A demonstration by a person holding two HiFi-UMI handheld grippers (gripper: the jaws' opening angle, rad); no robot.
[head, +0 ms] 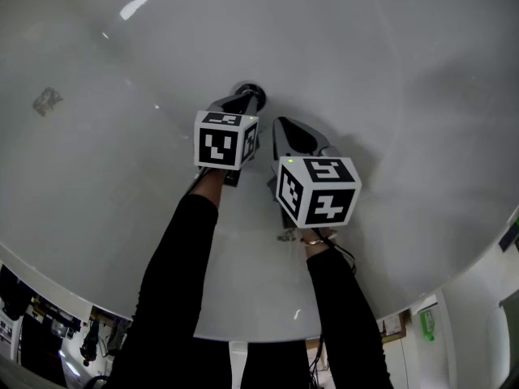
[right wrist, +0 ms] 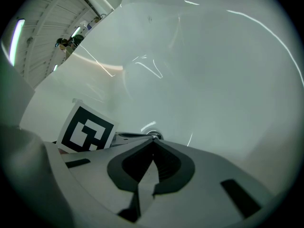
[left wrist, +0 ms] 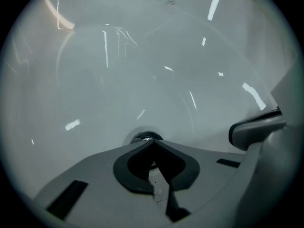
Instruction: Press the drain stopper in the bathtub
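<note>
The drain stopper (head: 250, 91) is a small round chrome disc in the floor of the white bathtub (head: 365, 63). My left gripper (head: 246, 101) is shut with nothing held, and its tips rest at the stopper's near edge; whether they touch it I cannot tell. In the left gripper view the stopper (left wrist: 142, 137) peeks out just beyond the closed tips of the left gripper (left wrist: 151, 142). My right gripper (head: 278, 125) is also shut and empty, a little to the right of the stopper and nearer to me. In the right gripper view the stopper (right wrist: 155, 136) lies just past the tips of the right gripper (right wrist: 153, 141).
A grey smudge (head: 47, 100) marks the tub wall at the far left. The tub's near rim (head: 243, 331) curves across the bottom, with room clutter (head: 49, 322) beyond it. The left gripper's marker cube (right wrist: 88, 129) fills the lower left of the right gripper view.
</note>
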